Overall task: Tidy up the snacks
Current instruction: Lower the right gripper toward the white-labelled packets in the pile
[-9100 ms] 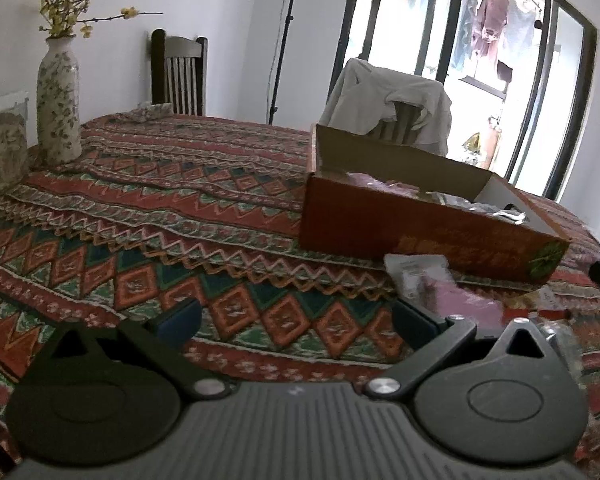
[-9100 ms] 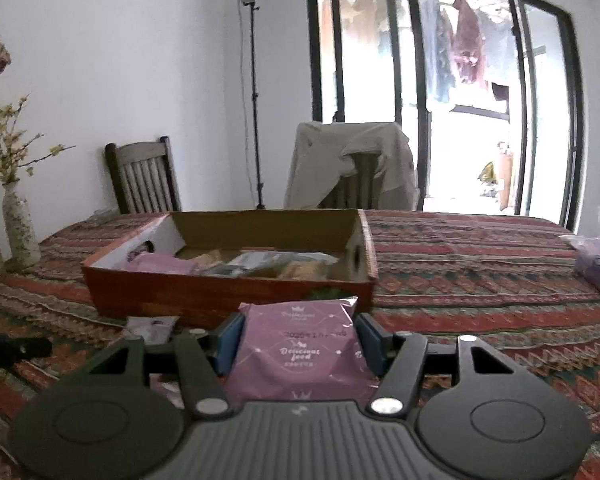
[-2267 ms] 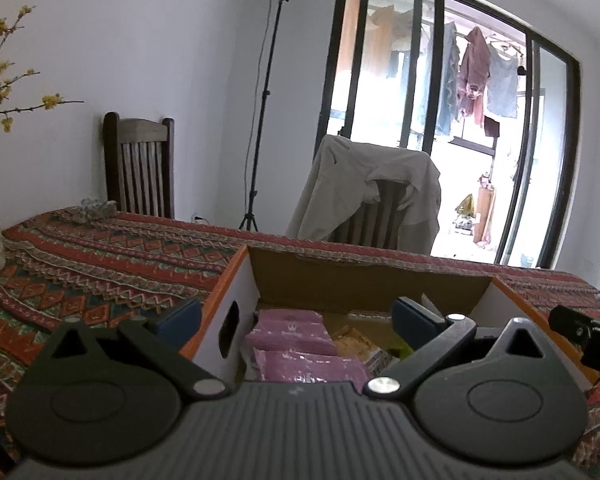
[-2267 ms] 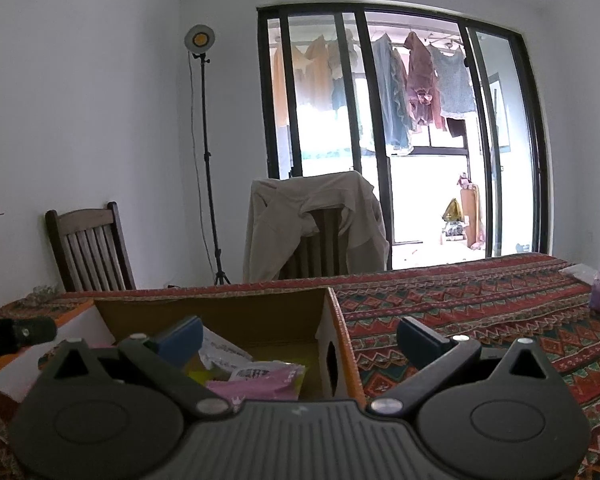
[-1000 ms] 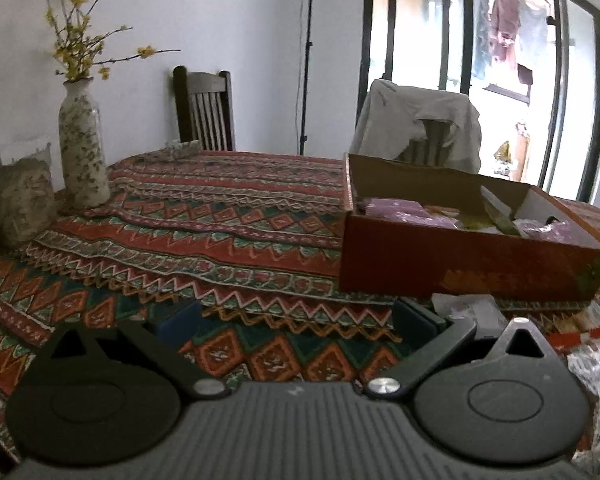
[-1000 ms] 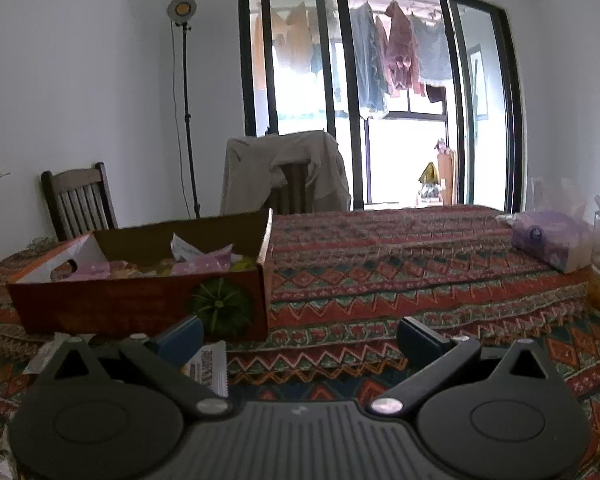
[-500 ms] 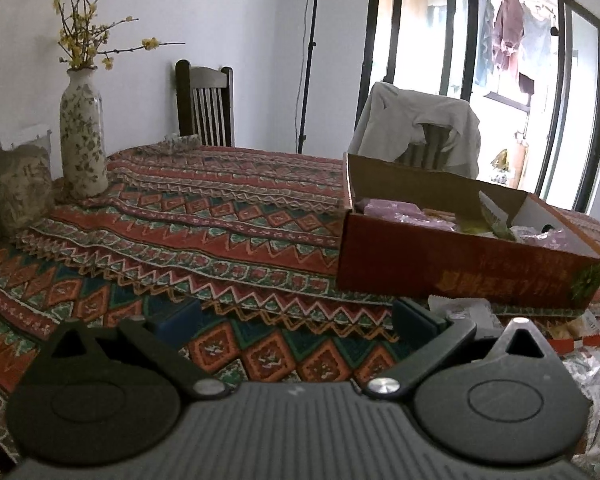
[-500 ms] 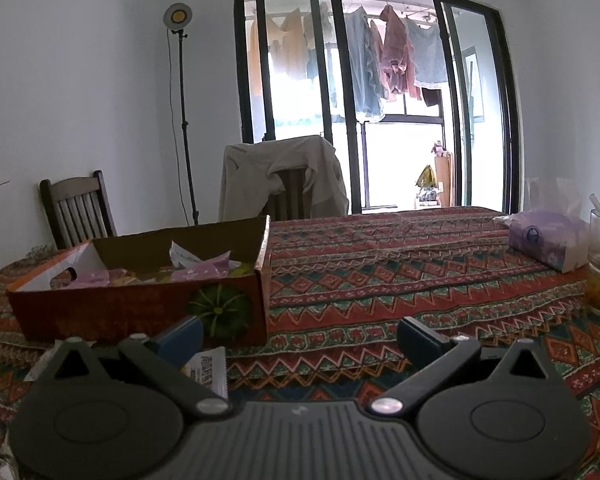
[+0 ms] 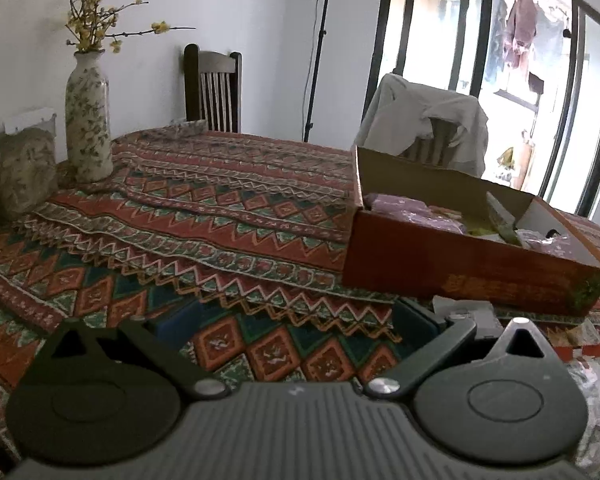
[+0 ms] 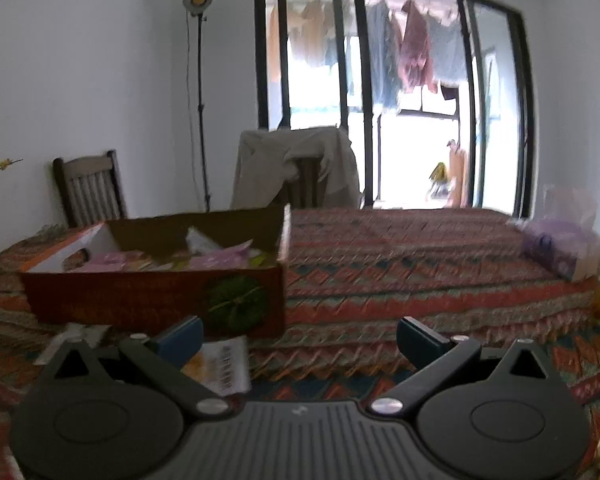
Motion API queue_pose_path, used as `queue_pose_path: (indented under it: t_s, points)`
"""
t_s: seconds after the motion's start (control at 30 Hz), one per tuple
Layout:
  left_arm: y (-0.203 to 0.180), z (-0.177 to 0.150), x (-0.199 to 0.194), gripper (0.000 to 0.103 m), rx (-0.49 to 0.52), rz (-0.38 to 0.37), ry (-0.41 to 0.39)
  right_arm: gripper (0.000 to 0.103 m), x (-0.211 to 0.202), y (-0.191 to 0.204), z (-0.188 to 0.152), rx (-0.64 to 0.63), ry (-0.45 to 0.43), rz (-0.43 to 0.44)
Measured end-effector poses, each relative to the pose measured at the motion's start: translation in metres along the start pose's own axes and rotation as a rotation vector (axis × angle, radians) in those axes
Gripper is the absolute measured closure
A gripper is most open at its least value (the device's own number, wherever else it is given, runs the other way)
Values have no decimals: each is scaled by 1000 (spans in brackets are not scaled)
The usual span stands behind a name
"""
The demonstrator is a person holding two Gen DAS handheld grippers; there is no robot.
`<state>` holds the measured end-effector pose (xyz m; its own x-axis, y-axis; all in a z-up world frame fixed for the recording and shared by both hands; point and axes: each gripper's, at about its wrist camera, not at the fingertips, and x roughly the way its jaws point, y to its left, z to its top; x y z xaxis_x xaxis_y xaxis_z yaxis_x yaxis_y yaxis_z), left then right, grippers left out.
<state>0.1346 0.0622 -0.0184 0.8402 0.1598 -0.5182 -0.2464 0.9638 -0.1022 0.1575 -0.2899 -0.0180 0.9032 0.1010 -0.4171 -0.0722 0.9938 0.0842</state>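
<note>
Snacks lie in two places: several packets (image 9: 416, 212) sit inside the open box (image 9: 460, 268) on the patterned cloth (image 9: 220, 216), and a few loose ones rest on the cloth in front of the box. In the left wrist view the left claw (image 9: 296, 320) hangs low over bare cloth, jaws wide apart and holding nothing; the box stands ahead and to its right, and a pale packet (image 9: 466, 310) lies just beside the right finger, against the foot of the box. A vase (image 9: 88, 128) stands far off to the left. In the right wrist view the right claw (image 10: 298, 338) is also spread wide and empty, with the box (image 10: 156, 300) ahead on the left; a printed packet (image 10: 224, 364) lies on the cloth just inside the left finger, and another pale wrapper (image 10: 80, 334) sits further left below the box. A purple bag (image 10: 556, 248) rests at the far right. Nine seconds ago the right claw was clamped on a purple packet, which is now gone from it; about two seconds ago both claws were up over the open box, and both have since dropped back to the cloth in front of it. The right view is blurred.
</note>
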Motion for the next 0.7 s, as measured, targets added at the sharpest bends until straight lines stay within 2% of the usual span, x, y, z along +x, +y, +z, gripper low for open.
queue_pose_path:
  t_s: [0.17,0.3,0.47,0.57,0.6,0.67,0.7]
  points:
    - [-6,1,-24,0,3,-53,-8,0,-25,35,3,-3,93,134]
    - [-15,-1,-38,0,49,-56,-15,4,-28,72,-3,-51,153,207]
    - [-18,-6,-47,0,79,-58,-8,16,-13,105,-9,-92,247,207]
    - [-17,-7,-49,0,78,-64,0,30,-3,113,-16,-97,304,188]
    - [-16,-8,-49,0,77,-65,0,30,-2,114,-17,-91,318,187]
    - [-16,-8,-50,0,74,-67,1,37,-4,110,-18,-84,313,190]
    - [-16,-8,-50,0,72,-68,1,38,-7,108,-18,-76,303,196]
